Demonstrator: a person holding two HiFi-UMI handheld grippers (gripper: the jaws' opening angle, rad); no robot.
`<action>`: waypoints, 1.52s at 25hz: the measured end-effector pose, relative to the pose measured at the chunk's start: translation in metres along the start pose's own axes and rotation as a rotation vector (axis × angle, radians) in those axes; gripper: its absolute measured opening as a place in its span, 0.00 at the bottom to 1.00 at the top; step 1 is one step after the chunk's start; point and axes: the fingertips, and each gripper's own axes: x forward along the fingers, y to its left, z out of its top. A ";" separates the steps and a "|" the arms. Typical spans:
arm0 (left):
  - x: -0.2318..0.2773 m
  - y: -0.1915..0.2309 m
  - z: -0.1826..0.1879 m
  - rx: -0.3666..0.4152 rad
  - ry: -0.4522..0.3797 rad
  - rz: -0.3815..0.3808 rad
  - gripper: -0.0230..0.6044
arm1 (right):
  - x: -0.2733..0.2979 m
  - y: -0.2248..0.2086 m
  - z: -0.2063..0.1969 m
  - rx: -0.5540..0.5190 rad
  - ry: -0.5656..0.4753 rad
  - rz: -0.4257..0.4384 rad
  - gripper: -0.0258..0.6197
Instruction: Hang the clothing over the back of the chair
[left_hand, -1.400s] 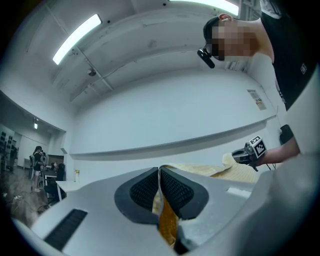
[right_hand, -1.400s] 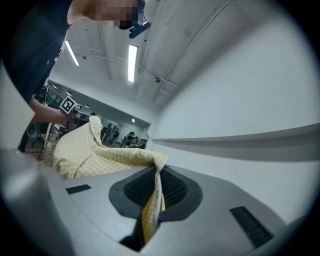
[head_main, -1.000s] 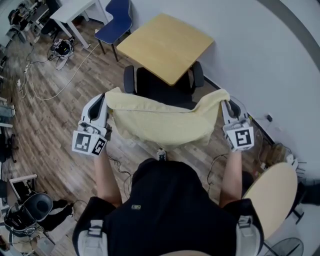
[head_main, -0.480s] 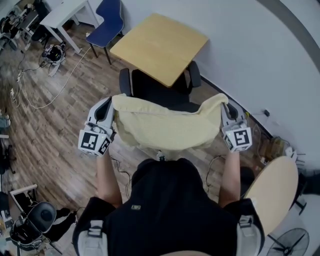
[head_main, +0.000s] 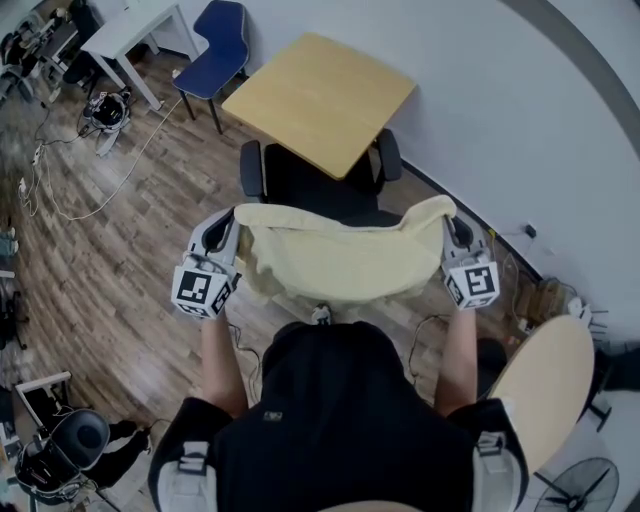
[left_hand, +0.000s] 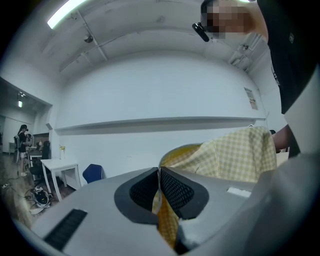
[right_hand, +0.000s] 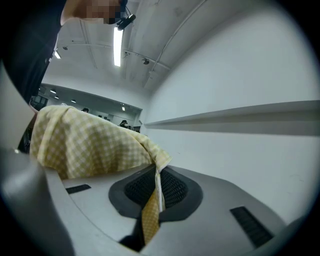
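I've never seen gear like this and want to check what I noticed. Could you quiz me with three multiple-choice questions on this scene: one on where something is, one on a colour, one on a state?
1. Where is the yellow checked garment?
A. Stuffed in a bag
B. Stretched between the left gripper and the right gripper
C. On a wall hook

2. What colour is the small chair beside the white table?
A. Red
B. Blue
C. Green

3. How do the right gripper's jaws stand?
A. Wide apart, empty
B. Shut on nothing
C. Shut on the garment

Answers:
B, each gripper holds one end in the head view.
B, its seat and back are blue.
C, the right gripper view shows fabric pinched between them.
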 end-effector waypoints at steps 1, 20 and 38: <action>0.000 -0.001 -0.002 0.001 0.006 -0.001 0.06 | 0.000 0.000 0.001 0.003 -0.005 -0.001 0.05; -0.026 -0.007 -0.016 -0.027 0.016 0.050 0.10 | -0.016 0.017 -0.024 -0.057 0.126 -0.070 0.16; -0.041 -0.014 -0.021 -0.016 0.012 0.092 0.15 | -0.036 0.004 -0.059 0.027 0.121 -0.081 0.23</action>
